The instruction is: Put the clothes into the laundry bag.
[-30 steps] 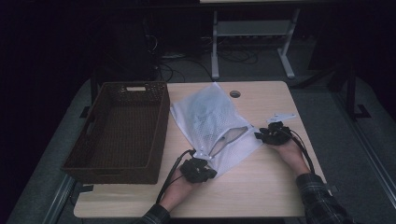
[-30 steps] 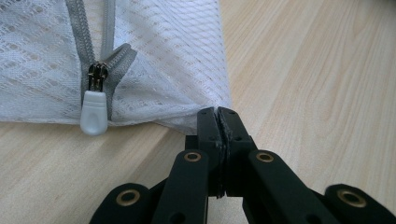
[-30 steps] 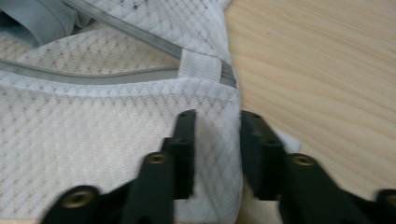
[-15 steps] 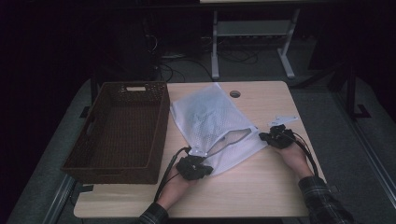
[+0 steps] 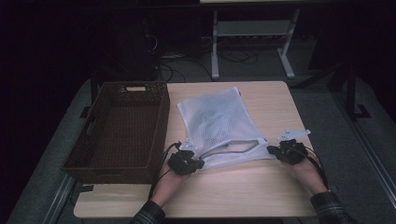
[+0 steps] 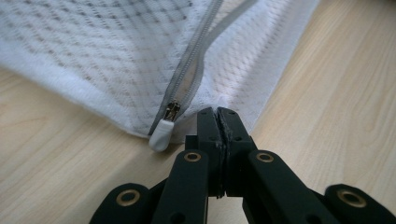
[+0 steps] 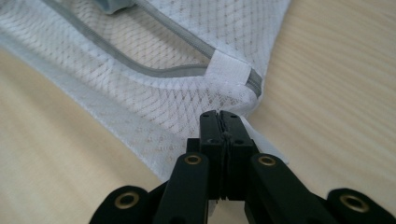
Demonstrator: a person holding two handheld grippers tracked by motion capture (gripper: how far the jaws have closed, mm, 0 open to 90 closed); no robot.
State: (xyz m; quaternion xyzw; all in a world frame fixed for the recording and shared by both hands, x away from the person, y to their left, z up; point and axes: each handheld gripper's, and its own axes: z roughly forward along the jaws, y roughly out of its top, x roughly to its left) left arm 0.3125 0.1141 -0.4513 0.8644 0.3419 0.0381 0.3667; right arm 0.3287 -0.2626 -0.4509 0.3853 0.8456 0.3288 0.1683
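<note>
A white mesh laundry bag (image 5: 219,123) lies flat on the wooden table (image 5: 243,191), its grey zipper edge (image 5: 233,148) nearest me and gaping a little. My left gripper (image 5: 200,163) is shut on the bag's near left corner. In the left gripper view the jaws (image 6: 217,112) pinch the mesh just beside the white zipper pull (image 6: 161,135). My right gripper (image 5: 272,150) is shut on the near right corner. In the right gripper view its jaws (image 7: 220,114) clamp the mesh below the white tab (image 7: 229,72) at the zipper's end.
A dark brown woven basket (image 5: 107,173) stands on the table's left side, close to the bag and my left hand. A metal frame (image 5: 252,28) and cables sit on the floor behind the table. Bare wood lies in front of both hands.
My right gripper has moved right and toward me with the bag's corner. The left hand has shifted slightly left. The zipper edge is now drawn out longer between them.
</note>
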